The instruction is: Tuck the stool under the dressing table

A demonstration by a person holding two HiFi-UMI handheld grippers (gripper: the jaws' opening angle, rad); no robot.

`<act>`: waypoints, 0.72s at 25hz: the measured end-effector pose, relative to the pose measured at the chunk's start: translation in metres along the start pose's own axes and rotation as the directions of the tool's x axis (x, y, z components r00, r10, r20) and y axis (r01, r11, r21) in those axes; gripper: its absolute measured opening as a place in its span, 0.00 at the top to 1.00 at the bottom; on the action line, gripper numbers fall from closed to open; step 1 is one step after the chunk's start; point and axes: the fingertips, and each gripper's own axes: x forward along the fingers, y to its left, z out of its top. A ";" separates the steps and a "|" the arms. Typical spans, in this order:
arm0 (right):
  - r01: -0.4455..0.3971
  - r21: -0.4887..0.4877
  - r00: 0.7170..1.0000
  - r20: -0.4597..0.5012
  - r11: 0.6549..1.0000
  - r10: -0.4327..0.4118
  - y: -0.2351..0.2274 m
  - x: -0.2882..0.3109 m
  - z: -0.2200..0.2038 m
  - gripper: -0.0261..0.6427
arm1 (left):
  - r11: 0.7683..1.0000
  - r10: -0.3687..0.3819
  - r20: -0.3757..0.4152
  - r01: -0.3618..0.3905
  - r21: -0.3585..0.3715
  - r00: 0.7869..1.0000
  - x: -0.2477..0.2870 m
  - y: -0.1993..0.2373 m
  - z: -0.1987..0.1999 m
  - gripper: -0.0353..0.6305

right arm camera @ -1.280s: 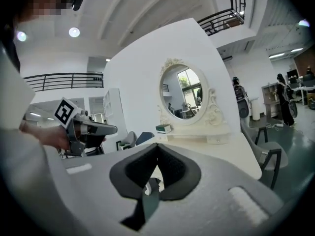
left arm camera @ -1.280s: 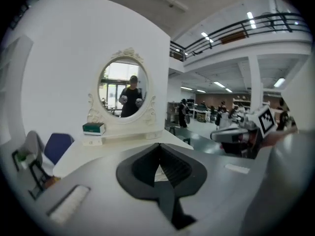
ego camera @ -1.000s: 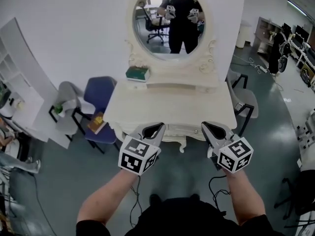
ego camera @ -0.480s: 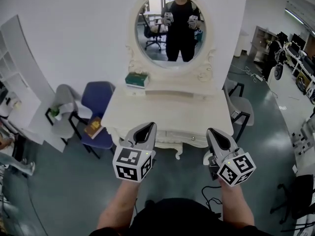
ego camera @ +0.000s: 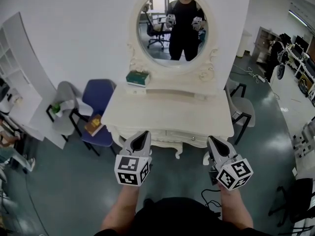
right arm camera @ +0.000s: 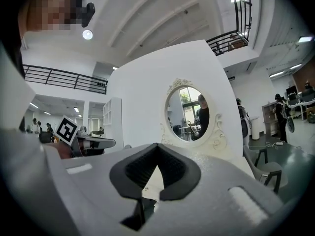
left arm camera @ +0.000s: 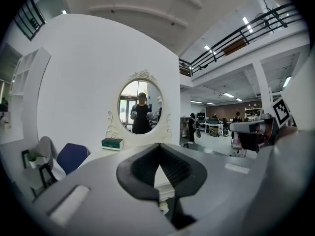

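Jaws clenched on nothing, the left gripper (ego camera: 144, 134) and right gripper (ego camera: 212, 140) hang level before the dressing table (ego camera: 167, 107), tips toward its front edge, both equally near. The stool cannot be made out with certainty; a pale patch (ego camera: 205, 157) below that edge, just beside the right gripper, may be it.

Open-plan lab hall with a staged bedroom corner: a dressing table (ego camera: 170, 113) stands against a free-standing white partition (ego camera: 74, 33); workstations (ego camera: 301, 53) with monitors lie beyond, a railed mezzanine (left arm camera: 246, 26) overhead, grey floor (ego camera: 59, 191) throughout.
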 end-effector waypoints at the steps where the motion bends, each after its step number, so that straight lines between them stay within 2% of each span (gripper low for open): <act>1: -0.005 -0.005 1.000 0.001 1.000 0.005 0.000 0.001 -0.001 0.96 | 1.000 0.004 -0.003 -0.004 -0.007 1.000 0.000 0.001 -0.004 0.92; 18: 0.001 -0.042 1.000 -0.007 0.999 -0.002 -0.005 0.006 -0.005 0.96 | 1.000 0.016 -0.012 -0.016 -0.010 1.000 0.005 0.005 -0.004 0.92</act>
